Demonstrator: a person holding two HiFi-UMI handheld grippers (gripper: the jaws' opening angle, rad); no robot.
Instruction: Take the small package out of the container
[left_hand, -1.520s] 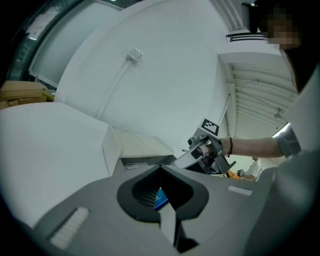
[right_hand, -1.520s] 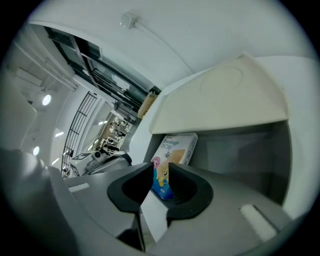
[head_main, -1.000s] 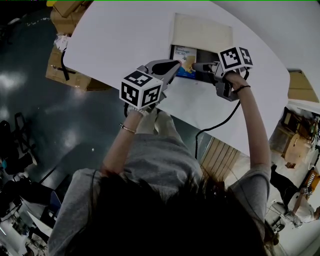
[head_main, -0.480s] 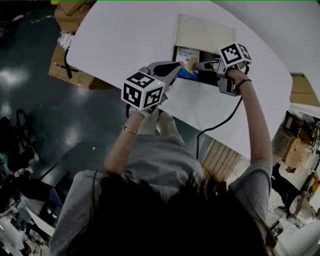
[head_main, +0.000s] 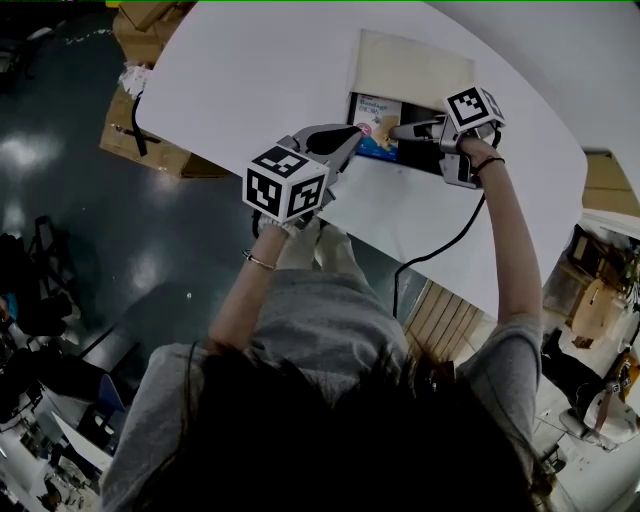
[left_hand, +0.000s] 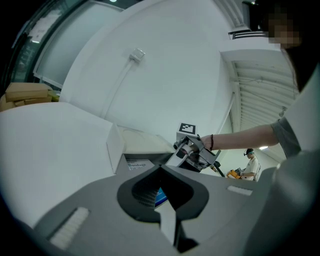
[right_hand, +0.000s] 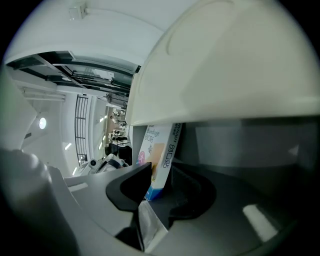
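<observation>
Now the right gripper (head_main: 400, 131) is the close one, its jaws closing on the two flat sides of the small package (head_main: 375, 120) but not squeezing yet, which lies in the open box (head_main: 410, 62), long side pointing away from the person.
</observation>
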